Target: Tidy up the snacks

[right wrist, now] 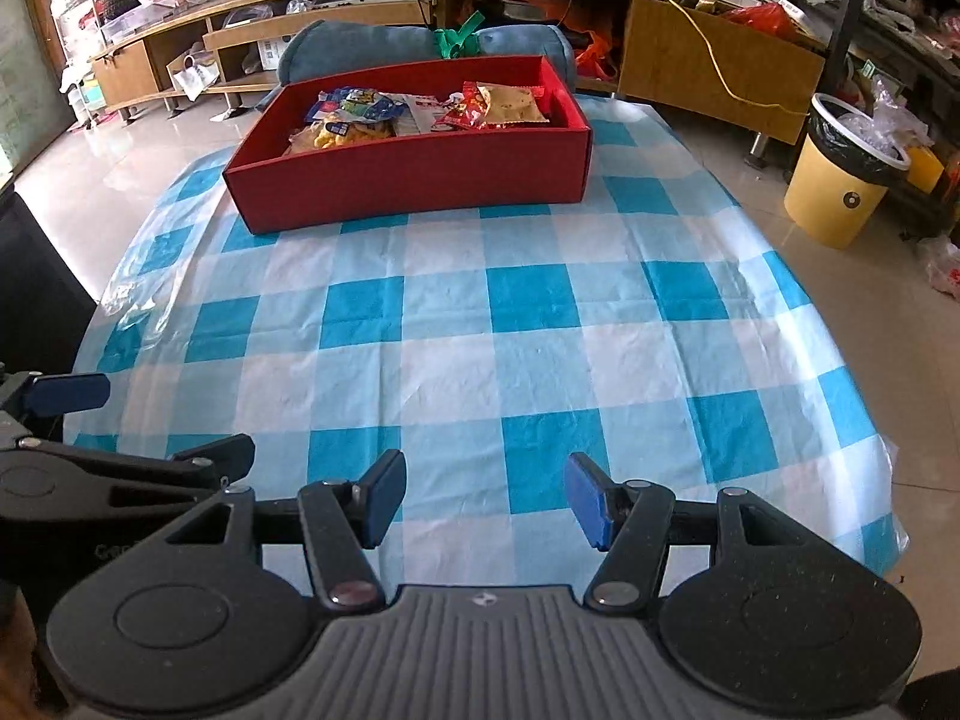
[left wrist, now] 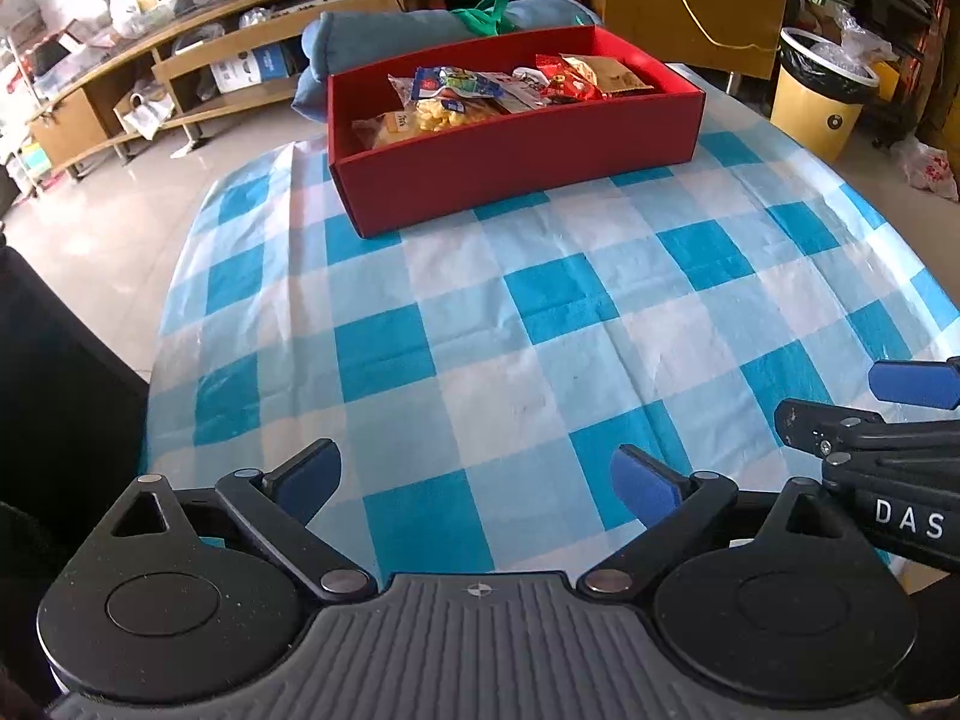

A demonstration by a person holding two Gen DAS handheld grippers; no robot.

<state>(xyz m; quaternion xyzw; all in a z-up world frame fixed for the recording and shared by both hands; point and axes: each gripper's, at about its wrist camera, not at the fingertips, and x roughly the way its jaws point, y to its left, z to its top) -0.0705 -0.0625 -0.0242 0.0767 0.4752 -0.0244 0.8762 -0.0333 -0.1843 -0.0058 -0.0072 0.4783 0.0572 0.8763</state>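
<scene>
A red box [left wrist: 516, 150] stands at the far end of the blue-and-white checked table [left wrist: 480, 330]; it also shows in the right wrist view [right wrist: 414, 171]. Several snack packets lie inside it: a yellow puffs bag [left wrist: 432, 117], a blue packet [left wrist: 456, 84], a red packet [left wrist: 564, 84] and a brown one [left wrist: 618, 75]. My left gripper [left wrist: 477, 483] is open and empty, low over the near table edge. My right gripper [right wrist: 483, 501] is open and empty beside it; its fingers [left wrist: 912, 384] show at the right of the left wrist view.
A blue cushion [left wrist: 420, 30] lies behind the box. A yellow bin [right wrist: 846, 180] with a black liner stands on the floor at the right. Wooden shelving [left wrist: 180, 78] with clutter runs along the back. A dark object [left wrist: 60, 390] stands at the table's left.
</scene>
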